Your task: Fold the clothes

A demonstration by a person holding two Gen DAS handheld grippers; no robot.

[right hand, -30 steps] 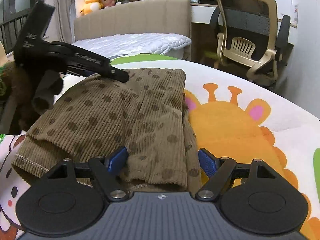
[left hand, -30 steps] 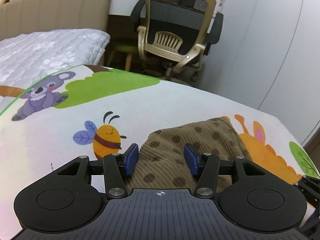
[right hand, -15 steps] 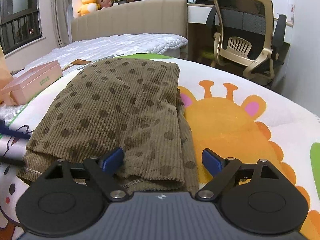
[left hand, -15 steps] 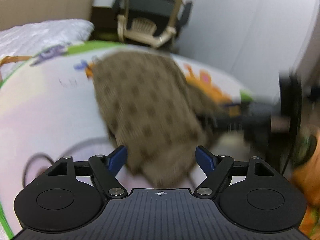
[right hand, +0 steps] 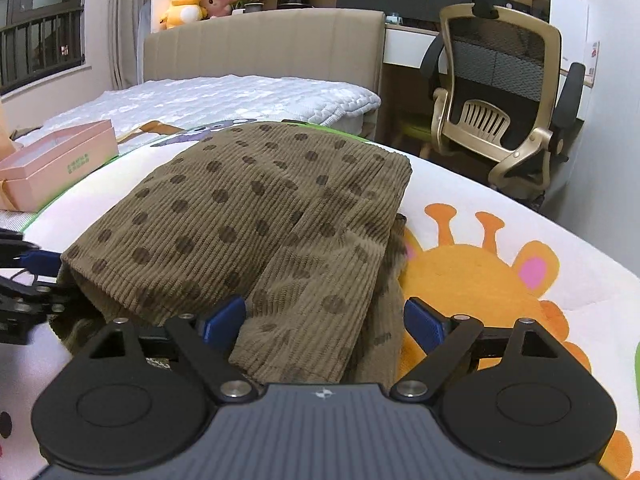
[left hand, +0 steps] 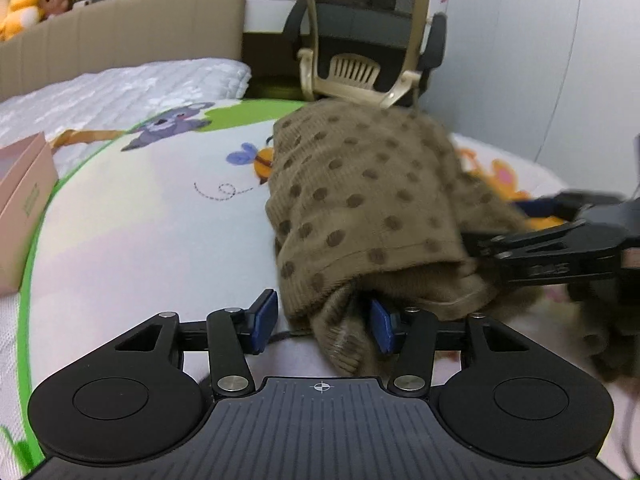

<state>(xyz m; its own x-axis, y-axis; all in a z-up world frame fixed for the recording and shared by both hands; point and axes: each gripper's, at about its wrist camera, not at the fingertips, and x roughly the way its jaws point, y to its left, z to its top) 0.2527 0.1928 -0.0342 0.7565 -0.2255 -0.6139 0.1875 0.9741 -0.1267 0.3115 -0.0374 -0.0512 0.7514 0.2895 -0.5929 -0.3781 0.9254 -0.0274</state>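
The brown dotted garment [right hand: 256, 220] is lying folded on the cartoon animal mat [right hand: 500, 216] spread over the bed, its nearer hem bunching toward both tongs and its far edge reaching toward the mat's far edge. The left tongs [left hand: 322, 326] are closing around the garment's near left corner, cloth sitting between the blue pads though not yet visibly pinched. The right tongs [right hand: 324, 322] are standing wide and released, straddling the near right part of the hem, beside the orange giraffe print [right hand: 480, 276].
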